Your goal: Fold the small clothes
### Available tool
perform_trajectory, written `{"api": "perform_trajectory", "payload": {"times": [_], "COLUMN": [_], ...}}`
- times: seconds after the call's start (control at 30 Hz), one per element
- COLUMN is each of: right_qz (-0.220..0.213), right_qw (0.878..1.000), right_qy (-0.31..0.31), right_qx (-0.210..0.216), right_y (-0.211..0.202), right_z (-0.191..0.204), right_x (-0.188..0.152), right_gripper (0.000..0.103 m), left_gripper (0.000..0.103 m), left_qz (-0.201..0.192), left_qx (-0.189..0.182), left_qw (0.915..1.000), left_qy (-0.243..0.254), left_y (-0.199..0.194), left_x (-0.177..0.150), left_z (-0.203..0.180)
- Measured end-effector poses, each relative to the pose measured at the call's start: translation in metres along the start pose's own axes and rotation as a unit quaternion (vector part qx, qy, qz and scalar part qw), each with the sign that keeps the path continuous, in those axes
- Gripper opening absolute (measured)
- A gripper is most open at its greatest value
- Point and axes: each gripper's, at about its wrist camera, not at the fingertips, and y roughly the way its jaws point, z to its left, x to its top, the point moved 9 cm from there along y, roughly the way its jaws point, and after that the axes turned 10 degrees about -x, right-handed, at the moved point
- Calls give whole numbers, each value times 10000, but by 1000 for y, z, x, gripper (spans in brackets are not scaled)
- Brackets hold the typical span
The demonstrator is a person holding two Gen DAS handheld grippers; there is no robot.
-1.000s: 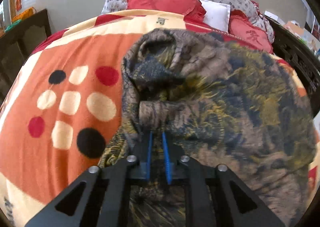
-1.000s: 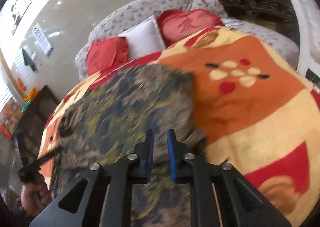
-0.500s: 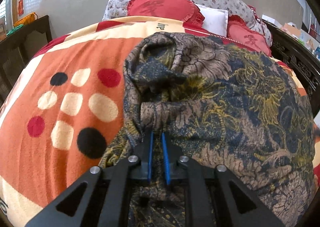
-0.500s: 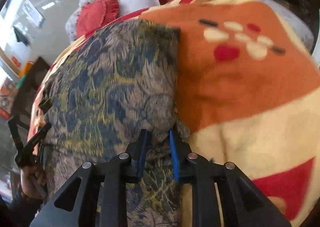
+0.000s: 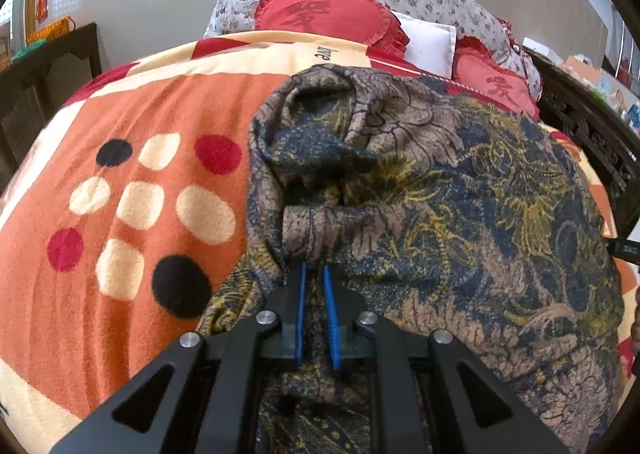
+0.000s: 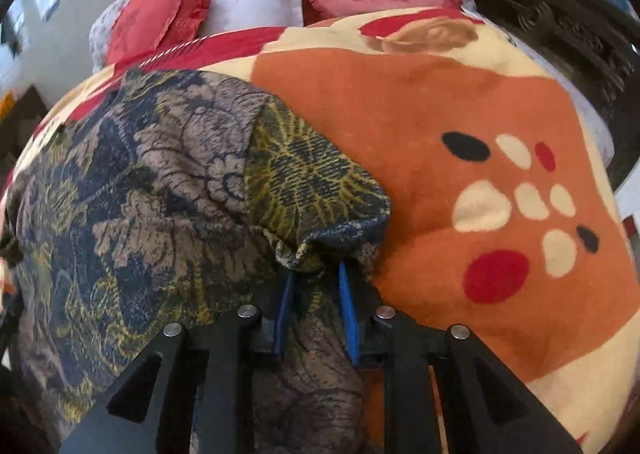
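A patterned garment (image 5: 460, 182) in brown, navy and yellow lies spread on the orange blanket (image 5: 120, 134). My left gripper (image 5: 314, 268) is shut on a bunched fold at the garment's left side, with cloth pinched between its blue pads. In the right wrist view the same garment (image 6: 160, 174) fills the left half. My right gripper (image 6: 316, 274) holds its right corner, which curls over the fingertips. Those jaws stand slightly apart, and gathered cloth fills the gap between them.
The blanket (image 6: 440, 114) with its spot pattern covers the bed. Red heart-shaped cushions (image 5: 320, 14) and a white pillow (image 5: 428, 42) lie at the head. A dark carved wooden bed frame (image 6: 560, 26) runs along the right side.
My right gripper has come down and forward with the garment's corner, its jaws a little wider than before. The cloth has gone from raised and blurred to lying on the blanket. The left gripper has stayed put.
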Motion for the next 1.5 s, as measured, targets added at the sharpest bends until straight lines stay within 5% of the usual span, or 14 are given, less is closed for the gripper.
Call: {"api": "perform_trajectory", "payload": {"times": [0.17,0.3,0.37,0.5,0.63,0.77,0.83,0.93,1.07,1.17,1.23,1.3,1.33,1.5], "right_qz": [-876,-271,-813,-314,-598,-650,-237,-828,-847,-788,-1015,-1063,-847,-690], "right_qw": [9955,9978,9953,9989,9972,9956,9969,9921,9916,9930,9923,9927,9950,9972], "right_qy": [-55,-520,-310,-189,-199,-402,-561,-923,-967,-857,-703,-541,-476,-274], "right_qx": [359,304,427,286,411,547,501,195,107,178,31,-195,-224,88], "right_y": [-85,-68,-75,-80,-110,-108,-80,-76,-81,-95,-107,-109,-100,-87], "right_z": [15,33,30,31,52,81,95,102,105,99,89,80,78,73], "right_x": [-24,-93,-100,-95,-73,-67,-82,-96,-99,-95,-90,-93,-100,-109], "right_gripper": [28,29,30,30,30,40,44,44,45,44,45,48,58,66], "left_gripper": [11,11,11,11,40,38,40,40,36,36,36,37,37,38], "left_qz": [-3,7,5,46,-349,362,317,328,45,-187,72,534,743,512], "left_qx": [-100,24,-17,64,214,527,476,484,324,-216,-394,-296,-223,-161], "left_qw": [9999,10000,10000,9999,9988,9978,9982,9978,9992,9985,9959,9943,9938,9941], "left_qy": [-87,16,-14,116,277,174,185,306,248,457,808,872,802,942], "left_y": [0,0,0,-7,-20,27,31,29,-8,-42,-41,-16,-4,-4], "left_x": [1,1,1,6,38,44,46,46,50,39,11,-20,-32,-34], "left_z": [2,0,0,-6,-19,2,6,3,-9,-44,-69,-73,-69,-71]}}
